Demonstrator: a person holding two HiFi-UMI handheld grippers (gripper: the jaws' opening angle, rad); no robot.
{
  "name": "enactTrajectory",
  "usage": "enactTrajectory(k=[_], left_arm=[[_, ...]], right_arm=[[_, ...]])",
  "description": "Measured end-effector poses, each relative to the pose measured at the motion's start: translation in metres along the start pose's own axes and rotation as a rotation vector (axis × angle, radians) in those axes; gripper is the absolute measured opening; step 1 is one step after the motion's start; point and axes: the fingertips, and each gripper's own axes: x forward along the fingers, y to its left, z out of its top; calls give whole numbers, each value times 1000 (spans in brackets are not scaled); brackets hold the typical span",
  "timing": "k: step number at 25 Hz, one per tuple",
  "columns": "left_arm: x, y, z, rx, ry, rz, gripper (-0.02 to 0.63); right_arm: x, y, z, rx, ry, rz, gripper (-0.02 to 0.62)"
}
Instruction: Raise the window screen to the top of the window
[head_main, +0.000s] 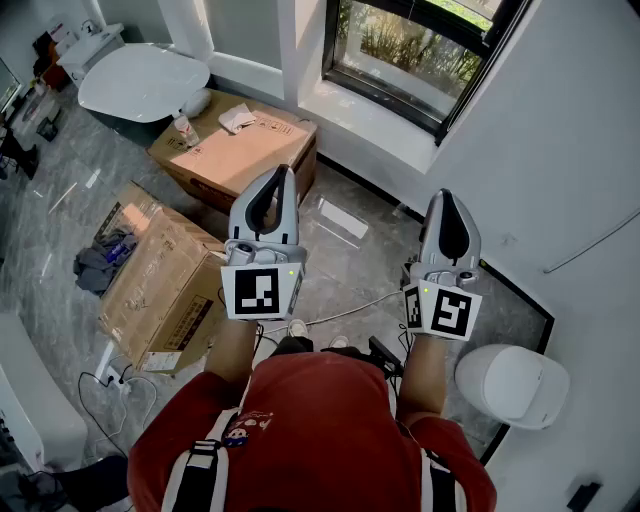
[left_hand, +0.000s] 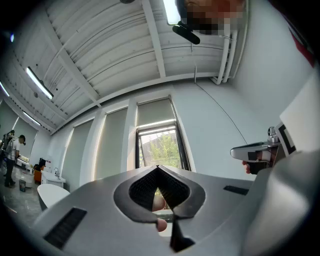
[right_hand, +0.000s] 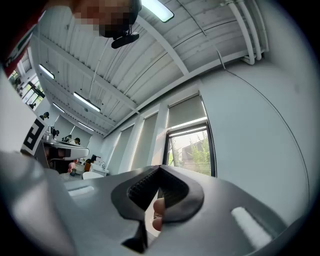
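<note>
The dark-framed window (head_main: 420, 50) is set in the white wall ahead of me, with greenery behind the glass. In the left gripper view a pale screen (left_hand: 154, 112) covers the upper part of the window (left_hand: 161, 150). The right gripper view shows the same screen (right_hand: 187, 111) above the glass (right_hand: 192, 152). My left gripper (head_main: 284, 176) and right gripper (head_main: 448, 198) are held side by side in the air, tilted up toward the window and well short of it. Both are shut, with nothing between the jaws (left_hand: 158, 168) (right_hand: 160, 167).
Two cardboard boxes (head_main: 235, 150) (head_main: 160, 285) stand on the grey tiled floor to the left. A white tub (head_main: 140, 80) is at the back left, a white round bin (head_main: 515, 385) low right. Cables (head_main: 340, 315) trail across the floor. People stand far off (left_hand: 10, 155).
</note>
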Motion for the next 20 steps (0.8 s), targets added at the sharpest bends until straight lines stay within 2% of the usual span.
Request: enactTrajectory(k=[8, 20], left_arm=[[10, 16, -10, -24, 0, -7, 5], [24, 71, -35, -65, 9, -25, 5]], right_arm=[[12, 10, -8, 11, 3, -3, 9], [43, 57, -23, -25, 17, -8, 9]])
